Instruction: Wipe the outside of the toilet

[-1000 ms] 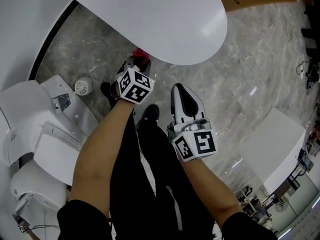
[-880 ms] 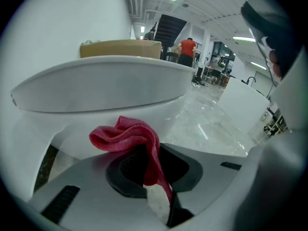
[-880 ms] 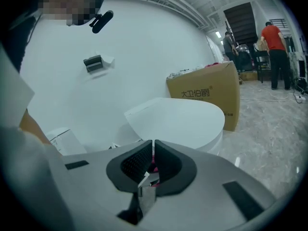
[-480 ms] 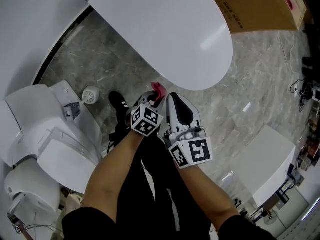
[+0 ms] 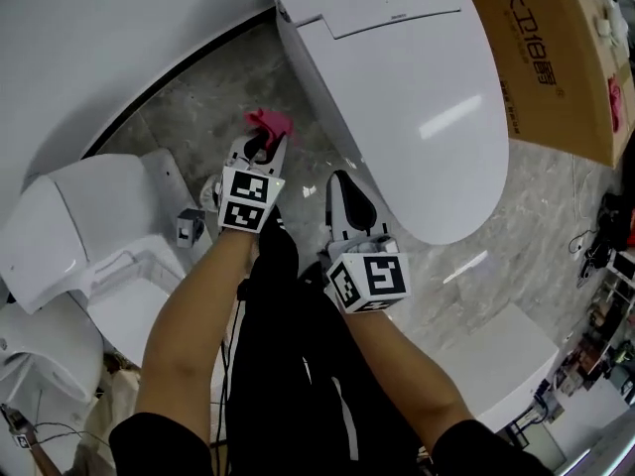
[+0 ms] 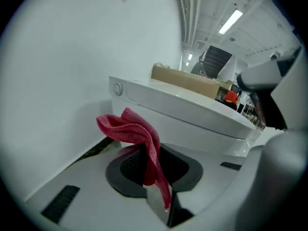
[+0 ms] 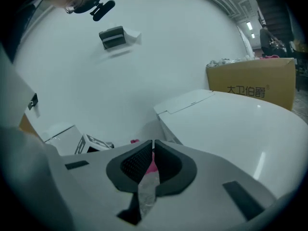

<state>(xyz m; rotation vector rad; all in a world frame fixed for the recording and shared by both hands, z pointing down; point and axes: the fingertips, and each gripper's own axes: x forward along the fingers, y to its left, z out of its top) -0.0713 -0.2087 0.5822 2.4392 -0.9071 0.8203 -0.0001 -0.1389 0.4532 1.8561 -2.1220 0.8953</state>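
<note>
The white toilet [image 5: 417, 97] stands with its lid down at the top of the head view. My left gripper [image 5: 260, 147] hangs over the floor just left of the toilet's rear side, shut on a red cloth [image 5: 269, 122]. In the left gripper view the red cloth [image 6: 137, 134] is bunched between the jaws, and the toilet's side [image 6: 178, 117] is right behind it. My right gripper [image 5: 341, 180] is shut and holds nothing, close to the bowl's near side. The right gripper view looks over the toilet lid [image 7: 231, 124].
A second white toilet [image 5: 60, 231] with loose parts stands at the left. A cardboard box [image 5: 556, 58] sits behind the toilet on the right. A white block [image 5: 496, 360] is at the lower right. The curved white wall [image 5: 119, 38] runs behind. The person's dark legs are below.
My left gripper has carried the red cloth from the bowl's front along to the toilet's rear left side. The right gripper has followed close to the bowl.
</note>
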